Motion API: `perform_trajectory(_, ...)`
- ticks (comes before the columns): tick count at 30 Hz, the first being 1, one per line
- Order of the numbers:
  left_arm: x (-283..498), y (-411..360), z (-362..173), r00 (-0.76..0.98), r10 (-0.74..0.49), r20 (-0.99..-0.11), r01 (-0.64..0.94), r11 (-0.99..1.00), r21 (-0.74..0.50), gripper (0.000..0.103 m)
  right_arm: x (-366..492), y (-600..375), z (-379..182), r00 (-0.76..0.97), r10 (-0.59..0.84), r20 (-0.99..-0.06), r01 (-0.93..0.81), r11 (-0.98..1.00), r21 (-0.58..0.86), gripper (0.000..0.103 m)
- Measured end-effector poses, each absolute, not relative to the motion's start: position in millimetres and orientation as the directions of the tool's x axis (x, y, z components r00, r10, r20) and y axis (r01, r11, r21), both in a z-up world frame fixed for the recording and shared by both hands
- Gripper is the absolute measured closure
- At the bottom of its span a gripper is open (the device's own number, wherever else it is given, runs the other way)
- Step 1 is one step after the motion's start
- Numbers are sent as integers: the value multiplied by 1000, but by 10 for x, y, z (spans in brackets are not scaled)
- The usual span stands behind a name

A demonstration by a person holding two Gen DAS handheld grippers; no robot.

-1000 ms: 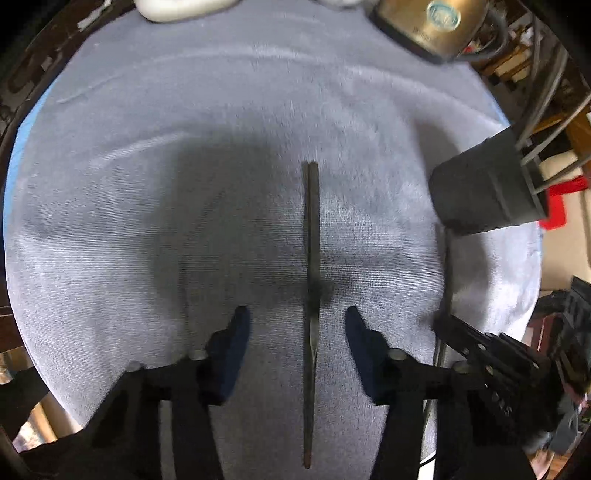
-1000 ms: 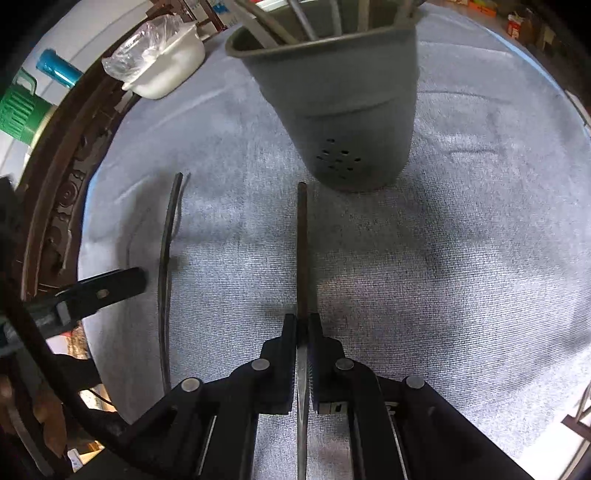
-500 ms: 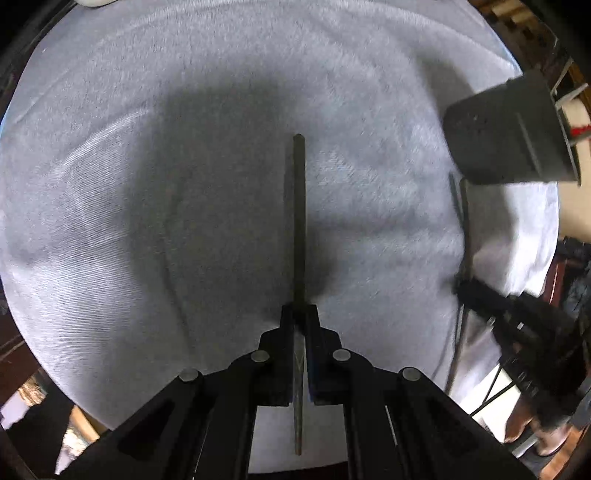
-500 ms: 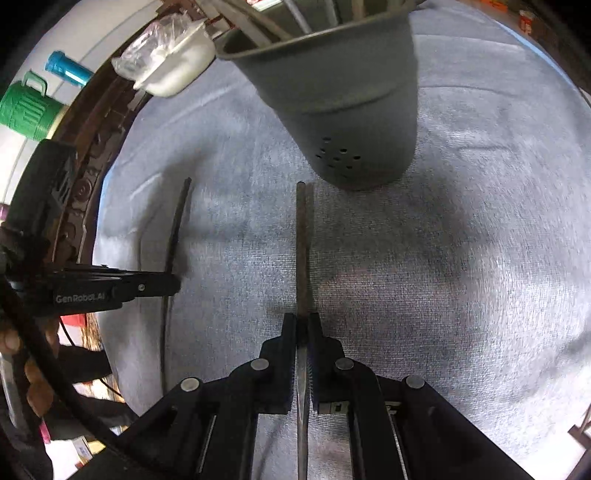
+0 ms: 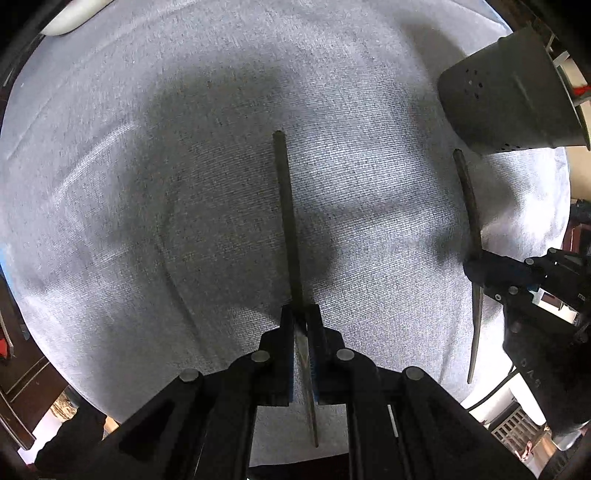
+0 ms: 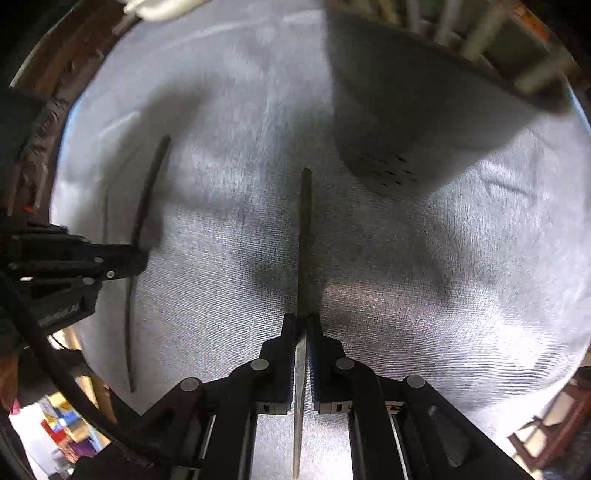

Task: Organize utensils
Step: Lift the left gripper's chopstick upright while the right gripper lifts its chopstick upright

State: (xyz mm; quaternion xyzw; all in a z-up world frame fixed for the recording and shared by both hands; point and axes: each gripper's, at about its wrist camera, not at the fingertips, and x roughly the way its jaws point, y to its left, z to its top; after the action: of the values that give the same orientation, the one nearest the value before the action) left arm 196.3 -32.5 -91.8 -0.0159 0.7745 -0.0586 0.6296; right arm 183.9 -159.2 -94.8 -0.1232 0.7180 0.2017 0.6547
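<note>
My left gripper (image 5: 301, 314) is shut on a thin dark knife (image 5: 288, 206) and holds it above the grey cloth, handle pointing away. My right gripper (image 6: 302, 321) is shut on a second dark knife (image 6: 305, 236), also raised off the cloth. The grey perforated utensil holder (image 5: 509, 99) stands at the far right in the left wrist view; in the right wrist view it (image 6: 417, 122) is blurred, just right of and beyond my knife tip, with several utensils in it. Each view shows the other gripper and its knife at the side (image 5: 469, 206) (image 6: 147, 199).
A grey cloth (image 5: 147, 184) covers the round table. A white dish (image 5: 70, 18) sits at the far left edge. The table's dark wooden rim (image 6: 40, 122) and the drop beyond it lie close on the left of the right wrist view.
My left gripper closed on its knife and lifted it off the cloth. My right gripper, still shut on its knife, rose and moved closer to the holder.
</note>
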Motion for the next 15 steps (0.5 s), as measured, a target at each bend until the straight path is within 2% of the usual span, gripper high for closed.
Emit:
perform_trajectory(4, 1885, -350, -905, -176, -107, -978, 65, 991, -121, 96, 1842, -1421, -942, -101, 4, -995, -482, 875, 52, 94)
perform_trajectory(7, 1693, -170, -874, -149, -157, -976, 30, 986, -163, 97, 1830, -1408, -916, -77, 15, -997, -476, 878, 50, 96)
perform_trajectory(12, 1457, 161, -787, -56, -274, -960, -65, 960, -271, 97, 1650, -1731, -713, 25, 182, -983, -390, 907, 158, 97)
perform_trajectory(15, 1313, 364, -575, 69, -320, -945, -119, 938, -327, 97, 1509, -1934, -486, 130, 277, -952, -345, 913, 219, 97)
